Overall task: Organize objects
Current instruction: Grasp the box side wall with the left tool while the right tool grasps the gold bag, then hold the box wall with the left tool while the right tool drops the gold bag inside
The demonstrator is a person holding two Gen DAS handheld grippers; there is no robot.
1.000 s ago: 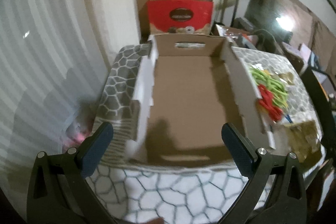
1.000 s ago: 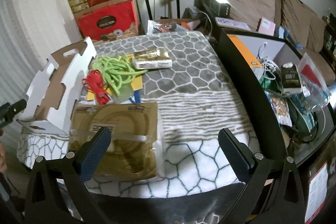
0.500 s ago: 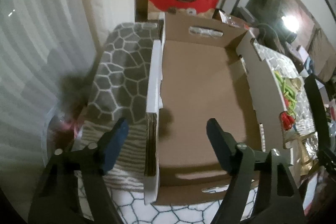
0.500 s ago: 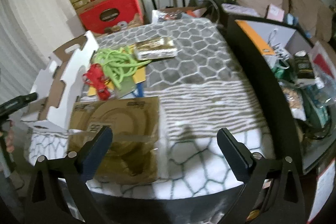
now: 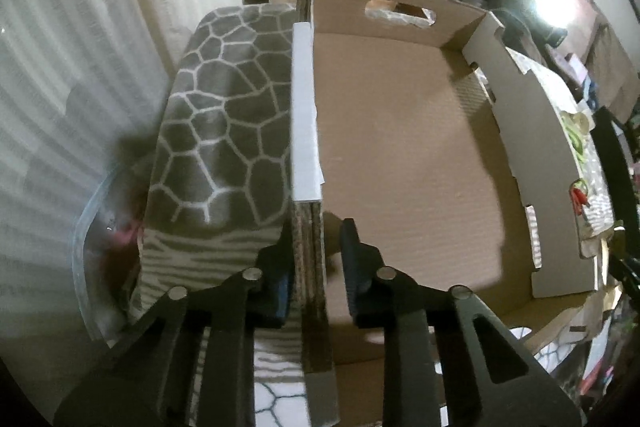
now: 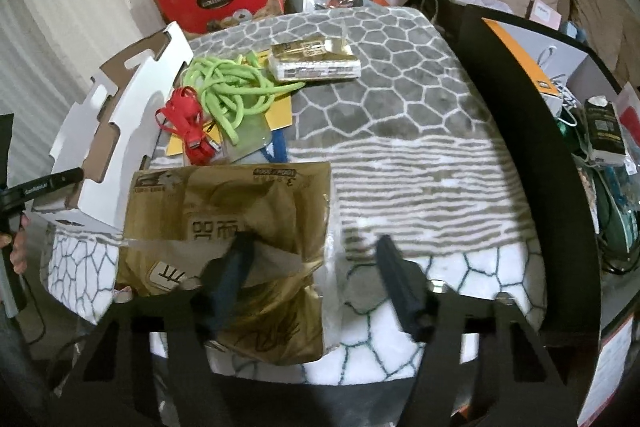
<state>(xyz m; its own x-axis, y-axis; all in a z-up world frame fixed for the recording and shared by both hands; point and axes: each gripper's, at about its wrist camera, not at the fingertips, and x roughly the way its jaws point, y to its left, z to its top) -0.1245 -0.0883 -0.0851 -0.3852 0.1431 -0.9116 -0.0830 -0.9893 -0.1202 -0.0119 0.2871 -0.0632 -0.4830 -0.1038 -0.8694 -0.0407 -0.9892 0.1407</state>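
Cardboard tray point(image 5: 400, 163) lengthwise ahead of left gripper point(image 5: 314, 259) (handle cutout far end)

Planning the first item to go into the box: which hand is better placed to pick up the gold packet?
Right. The right tool is open at the gold packet's near edge, while the left tool straddles the box wall.

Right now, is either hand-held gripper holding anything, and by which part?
The left hand-held gripper straddles the cardboard tray's left side wall near its front corner; contact is unclear. The right hand-held gripper holds nothing.
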